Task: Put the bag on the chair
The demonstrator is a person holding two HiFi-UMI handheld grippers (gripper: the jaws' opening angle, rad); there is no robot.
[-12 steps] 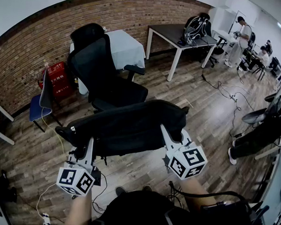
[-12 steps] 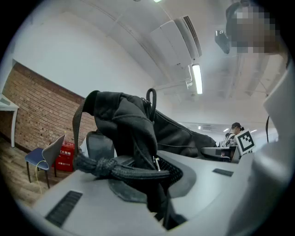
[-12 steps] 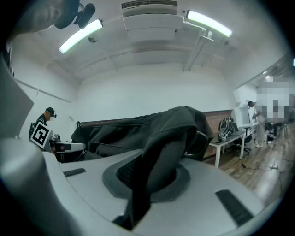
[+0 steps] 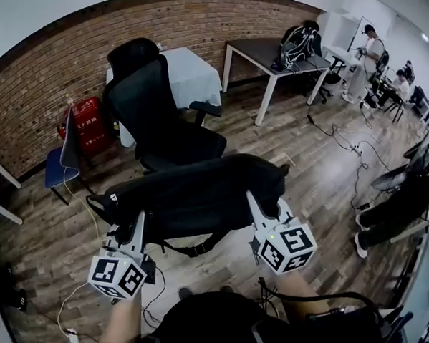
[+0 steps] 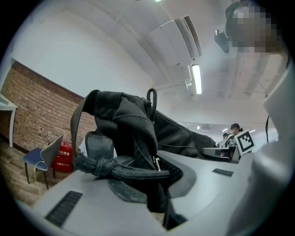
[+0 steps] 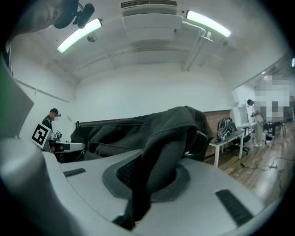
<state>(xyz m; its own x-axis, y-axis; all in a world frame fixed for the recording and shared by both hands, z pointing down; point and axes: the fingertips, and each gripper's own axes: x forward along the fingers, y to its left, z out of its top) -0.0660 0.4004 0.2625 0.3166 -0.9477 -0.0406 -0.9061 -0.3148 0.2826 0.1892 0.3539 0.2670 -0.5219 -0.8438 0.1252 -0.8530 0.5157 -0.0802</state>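
Bag (image 4: 199,191) hangs in mid-air at frame centre, stretched between both grippers. The left gripper (image 4: 134,227) at the lower left is clenched on its fabric and a strap, and the right gripper (image 4: 254,209) pinches a fold at the other end. Beyond it, toward the upper left, the chair (image 4: 166,129) stands with its seat bare. As I judge it, the lift is done — carrying the bag over the seat, lowering it and letting go are left.

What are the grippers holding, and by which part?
The bag: left gripper grips fabric beside a strap at one end, right gripper a fabric fold at the other.
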